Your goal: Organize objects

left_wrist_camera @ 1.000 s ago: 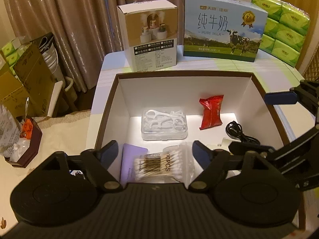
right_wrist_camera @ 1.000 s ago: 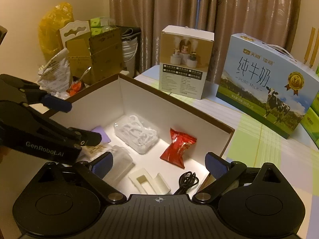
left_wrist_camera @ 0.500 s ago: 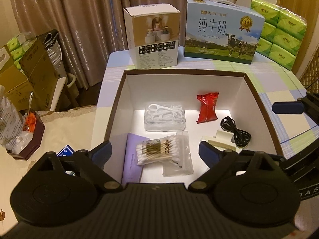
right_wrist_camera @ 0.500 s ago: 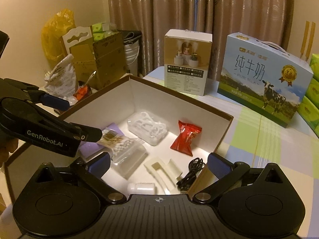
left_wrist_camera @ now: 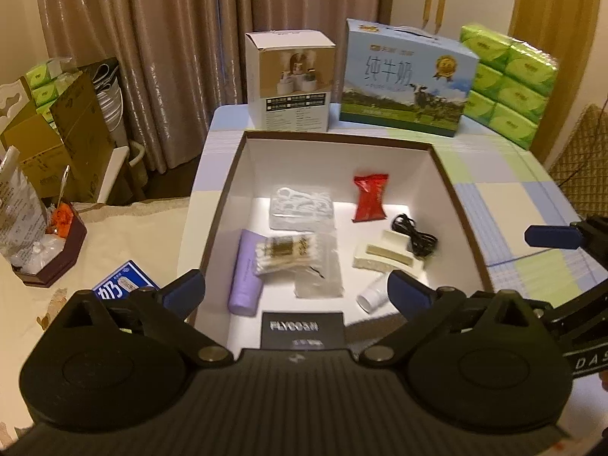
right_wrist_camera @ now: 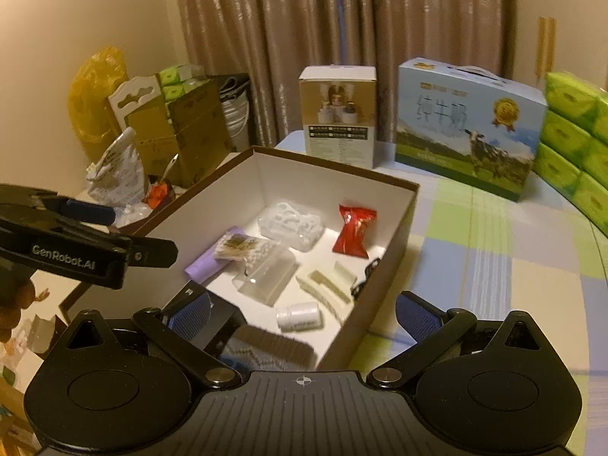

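Both tongs, left (left_wrist_camera: 294,290) and right (right_wrist_camera: 302,313), have drawn back from the box (left_wrist_camera: 461,205) – wide and empty. The swabs (left_wrist_camera: 287,252) now lie inside, beside the tube (left_wrist_camera: 245,275) – likely placed.

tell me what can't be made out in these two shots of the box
- Black cable: right wrist view shows only a sliver behind the cream holder.
- Black card box: left wrist view, lettering blurred and its lower edge hidden by the gripper body.
- Blue carton: left wrist view, mostly behind the left gripper finger.
- White bottle: label too small and blurred in both views.
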The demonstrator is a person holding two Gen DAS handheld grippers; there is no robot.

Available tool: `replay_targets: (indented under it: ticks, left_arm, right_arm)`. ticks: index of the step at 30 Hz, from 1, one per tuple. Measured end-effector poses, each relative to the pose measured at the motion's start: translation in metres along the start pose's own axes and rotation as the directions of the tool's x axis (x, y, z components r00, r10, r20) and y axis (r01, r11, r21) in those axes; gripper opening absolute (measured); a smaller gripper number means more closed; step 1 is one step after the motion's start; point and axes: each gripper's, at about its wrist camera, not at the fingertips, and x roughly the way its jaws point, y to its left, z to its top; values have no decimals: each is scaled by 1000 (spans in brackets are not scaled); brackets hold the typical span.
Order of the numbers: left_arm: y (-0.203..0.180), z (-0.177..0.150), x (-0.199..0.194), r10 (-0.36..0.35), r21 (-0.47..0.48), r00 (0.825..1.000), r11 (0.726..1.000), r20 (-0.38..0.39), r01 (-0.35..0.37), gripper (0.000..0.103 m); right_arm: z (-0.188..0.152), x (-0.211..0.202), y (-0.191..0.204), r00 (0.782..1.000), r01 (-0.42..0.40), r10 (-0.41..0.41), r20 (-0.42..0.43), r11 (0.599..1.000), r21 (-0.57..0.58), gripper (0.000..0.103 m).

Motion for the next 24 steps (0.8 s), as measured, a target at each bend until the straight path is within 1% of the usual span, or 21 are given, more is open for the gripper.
replay_targets:
  ticks: [9,14,18,24]
  left_arm:
    - [-12,-27,-37,-33,11,999,999,24,33,102]
    - [-19,-40,-57,-45,-6,998,999,32,45,102]
    - [-29,-53,-72,-41,-12,999,999,36,41,102]
    - [-55,-76,-89,-49,-19,999,999,12,49,102]
  right_arm:
    - [-25,-38,8,1000,22,-22,4,997,80,101]
    - [-37,-59,10,999,30,-31,11,995,95,101]
    - [-46,-74,8,999,34,-35,8,995,97,101]
    - [-67,-98,1,999,32,-31,-14,995,96,101]
